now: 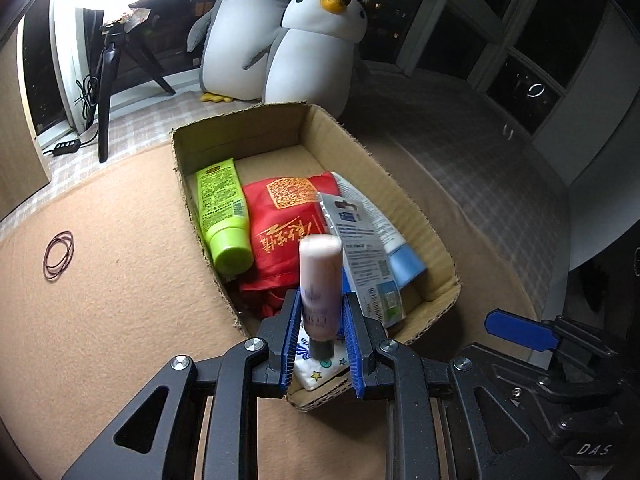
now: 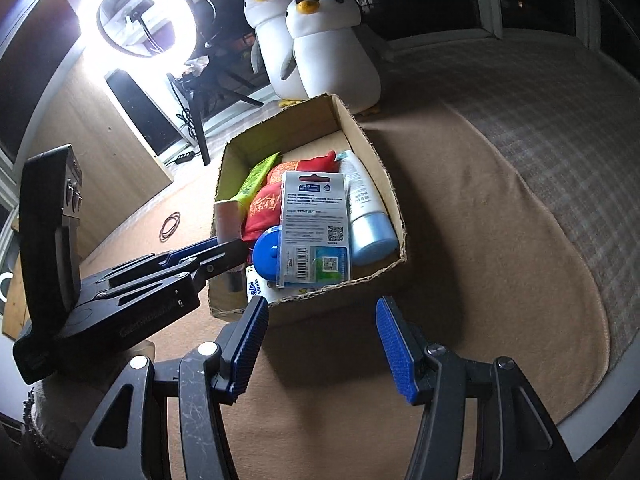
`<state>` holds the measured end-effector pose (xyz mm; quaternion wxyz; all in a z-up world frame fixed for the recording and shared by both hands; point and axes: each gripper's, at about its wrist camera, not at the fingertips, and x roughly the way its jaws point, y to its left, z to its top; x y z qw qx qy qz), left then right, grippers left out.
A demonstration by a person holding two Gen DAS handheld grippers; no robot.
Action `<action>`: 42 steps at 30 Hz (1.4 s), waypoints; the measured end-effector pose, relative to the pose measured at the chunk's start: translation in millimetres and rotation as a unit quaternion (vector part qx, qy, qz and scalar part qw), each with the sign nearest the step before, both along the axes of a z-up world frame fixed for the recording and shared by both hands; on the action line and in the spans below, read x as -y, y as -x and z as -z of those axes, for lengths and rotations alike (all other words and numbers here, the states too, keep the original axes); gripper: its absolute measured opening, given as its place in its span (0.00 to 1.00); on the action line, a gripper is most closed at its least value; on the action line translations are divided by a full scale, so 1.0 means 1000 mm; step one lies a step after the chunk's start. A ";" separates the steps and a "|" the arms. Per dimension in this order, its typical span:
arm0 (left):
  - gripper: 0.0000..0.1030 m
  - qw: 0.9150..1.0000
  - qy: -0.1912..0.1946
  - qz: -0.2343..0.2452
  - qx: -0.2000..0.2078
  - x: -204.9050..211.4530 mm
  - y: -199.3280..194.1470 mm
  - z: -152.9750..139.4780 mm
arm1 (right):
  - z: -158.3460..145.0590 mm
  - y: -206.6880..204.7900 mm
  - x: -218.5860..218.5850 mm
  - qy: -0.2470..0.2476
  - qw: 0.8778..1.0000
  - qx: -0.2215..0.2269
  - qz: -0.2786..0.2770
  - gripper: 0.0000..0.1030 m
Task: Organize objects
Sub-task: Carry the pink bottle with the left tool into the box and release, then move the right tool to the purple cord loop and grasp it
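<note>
Left gripper clamps the pink tube over the cardboard box, carded packet crowding at three o'clock. Right gripper gapes empty; penguin plushies at twelve.

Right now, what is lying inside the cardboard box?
Inside the cardboard box: a green tube, a red pouch, a carded package leaning on a blue-capped tube, a blue round thing, and a tissue pack. What lies beneath them is covered.
</note>
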<state>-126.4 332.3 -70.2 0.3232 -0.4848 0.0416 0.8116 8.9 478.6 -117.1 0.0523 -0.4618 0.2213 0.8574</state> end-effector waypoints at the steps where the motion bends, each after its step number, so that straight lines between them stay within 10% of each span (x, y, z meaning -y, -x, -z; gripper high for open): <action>1: 0.31 1.000 -0.001 -0.001 0.001 0.000 0.000 -0.001 | 0.000 0.000 0.000 -0.001 1.000 0.000 -0.001 0.51; 3: 0.44 1.000 -0.006 -0.004 -0.002 0.004 0.000 -0.003 | 0.000 0.001 0.001 -0.001 1.000 0.001 -0.002 0.51; 14: 0.45 0.999 -0.012 -0.035 -0.014 0.044 0.000 -0.020 | -0.005 0.013 0.022 -0.003 1.000 -0.001 -0.023 0.55; 42: 0.51 0.970 0.003 -0.242 0.018 0.323 -0.037 0.009 | 0.009 0.177 0.169 -0.017 0.986 -0.018 -0.165 0.63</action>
